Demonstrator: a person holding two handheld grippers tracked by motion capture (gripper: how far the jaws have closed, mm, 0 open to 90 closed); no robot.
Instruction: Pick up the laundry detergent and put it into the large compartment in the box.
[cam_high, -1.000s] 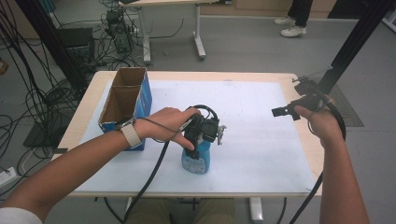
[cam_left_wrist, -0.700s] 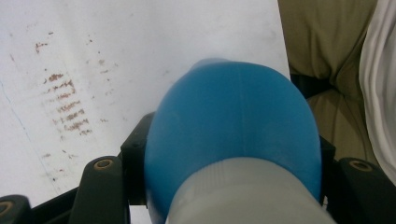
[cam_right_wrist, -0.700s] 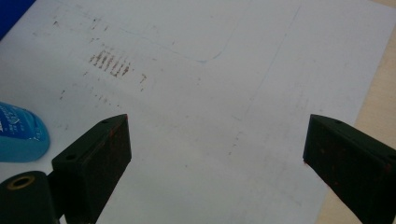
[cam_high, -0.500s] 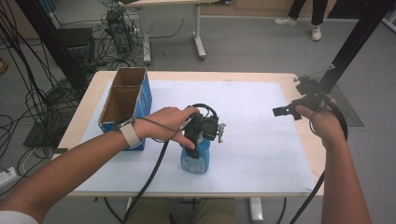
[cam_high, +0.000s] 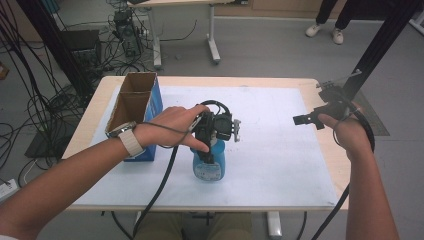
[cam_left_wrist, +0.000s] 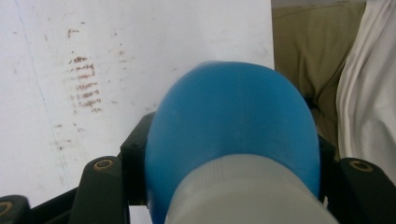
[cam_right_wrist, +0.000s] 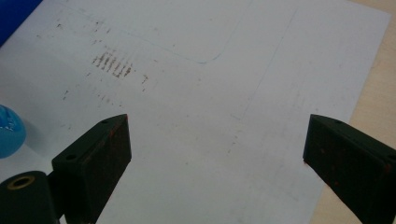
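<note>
In the high view, one blue bottle (cam_high: 209, 167) is seen near the front edge of the white sheet (cam_high: 280, 150) that covers the wooden table (cam_high: 90, 125). The bottle is rounded, of a glossy blue, with a paler label on its side. It is held by the left gripper (cam_high: 210, 150), which points down on it from above, with the left hand (cam_high: 172, 125) wrapped around the gripper's body. One open cardboard box (cam_high: 132, 112) with blue sides is placed at the left side of the sheet, just beside the left wrist. The right gripper (cam_high: 305, 120) is held by the right hand (cam_high: 345, 132) over the right edge of the table, well apart from the bottle. Two feet of another person are seen on the floor at the back.

In the left gripper view, the bottle (cam_left_wrist: 233, 135) is seen from above: a blue dome-shaped body under a pale grey neck. The two black jaws are closed on it, one at each side. The white sheet (cam_left_wrist: 116, 56) with brown marks is seen below it.

In the right gripper view, the two black jaws are spread wide apart, and nothing is between them. Under them the white sheet (cam_right_wrist: 210, 93) is seen, and a small part of the blue bottle (cam_right_wrist: 9, 130) at the left edge.
</note>
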